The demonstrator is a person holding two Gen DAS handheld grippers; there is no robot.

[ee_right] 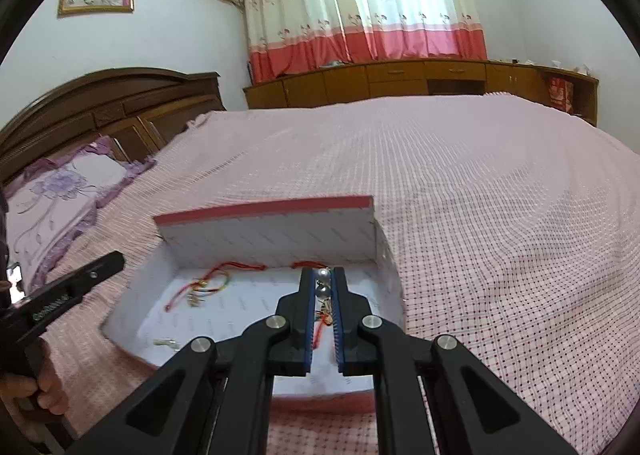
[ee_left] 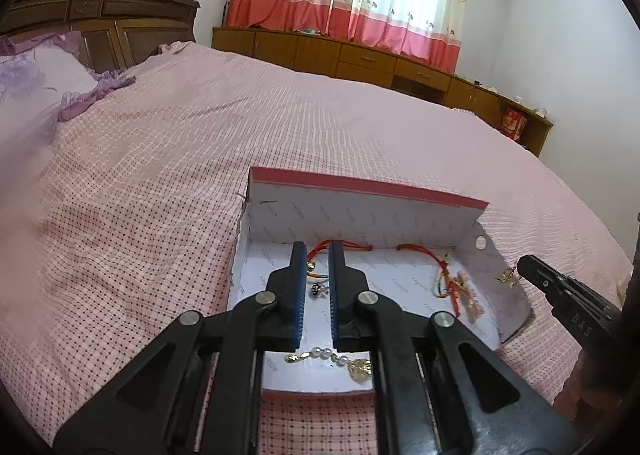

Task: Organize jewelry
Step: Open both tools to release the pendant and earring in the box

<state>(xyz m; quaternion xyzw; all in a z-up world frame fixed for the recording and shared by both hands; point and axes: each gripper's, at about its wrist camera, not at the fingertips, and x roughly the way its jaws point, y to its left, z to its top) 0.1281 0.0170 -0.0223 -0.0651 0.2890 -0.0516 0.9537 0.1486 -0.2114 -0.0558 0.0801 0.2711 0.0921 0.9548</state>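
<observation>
A white box with a pink rim (ee_left: pixel 360 191) (ee_right: pixel 264 211) lies open on the bed. Inside it lie red cord bracelets (ee_left: pixel 448 283) (ee_right: pixel 204 283) and a pearl and gold piece (ee_left: pixel 332 357). My left gripper (ee_left: pixel 318 255) is inside the box with its jaws narrowly apart around a colourful cord bracelet with small charms (ee_left: pixel 316 279); contact is unclear. My right gripper (ee_right: pixel 323 275) is shut on a pearl piece (ee_right: pixel 322 283) with a red cord (ee_right: pixel 320 329) hanging under it, over the box's right side. It shows at the right of the left view (ee_left: pixel 520 263), a gold charm (ee_left: pixel 506 275) at its tip.
The pink checked bedspread (ee_left: pixel 200 159) (ee_right: pixel 500 215) surrounds the box. Purple pillows (ee_right: pixel 60 195) and a wooden headboard (ee_right: pixel 112 103) stand at the left. Wooden cabinets (ee_right: pixel 400 79) and curtains line the far wall.
</observation>
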